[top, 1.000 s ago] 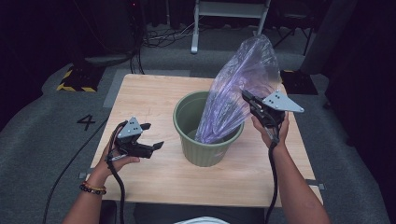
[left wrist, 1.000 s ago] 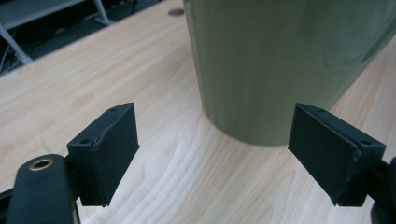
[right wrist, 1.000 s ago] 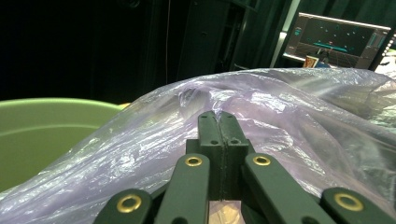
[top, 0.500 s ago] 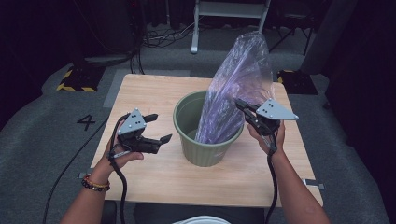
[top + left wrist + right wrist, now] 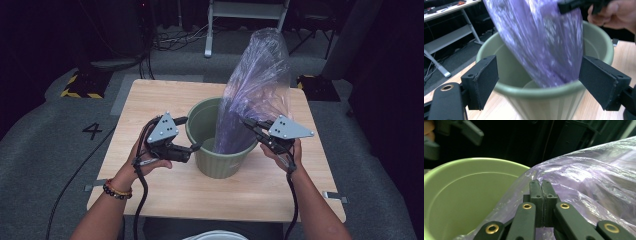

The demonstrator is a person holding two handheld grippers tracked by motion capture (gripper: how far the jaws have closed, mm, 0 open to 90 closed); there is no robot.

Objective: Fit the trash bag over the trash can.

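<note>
A: Lining the green bin (image 5: 220,145) with the purple plastic bag (image 5: 260,85) looks like the step in hand. Nearest the front edge of the desk (image 5: 220,200), the left gripper (image 5: 192,134) hangs with its jaws spread wide and nothing between them, just beside the bin's near-left rim.

B: In the left gripper view its pads (image 5: 482,81) frame that rim (image 5: 536,91), and the bag (image 5: 541,45) drops into the bin just behind it. So what would you do with that free claw?

A: I'd judge it should catch the loose film at the near rim and fold it outward over the edge. It shouldn't nip the rim itself, or the bin may tip.

B: And the right gripper (image 5: 248,124)?

A: Clamped tight on a fold of the bag at the bin's right rim. The right gripper view shows the jaws pressed together with film (image 5: 584,180) bunched round them and the bin's inside (image 5: 469,202) bare to the left.

B: So the bag's bottom is in the bin, in the middle of the desk, and most of it stands up, leaning toward the far right corner.

A: Yes. I think the right should keep its pinch low and steady. The thin film could tear or slip out if the two pull apart too sharply.
</note>
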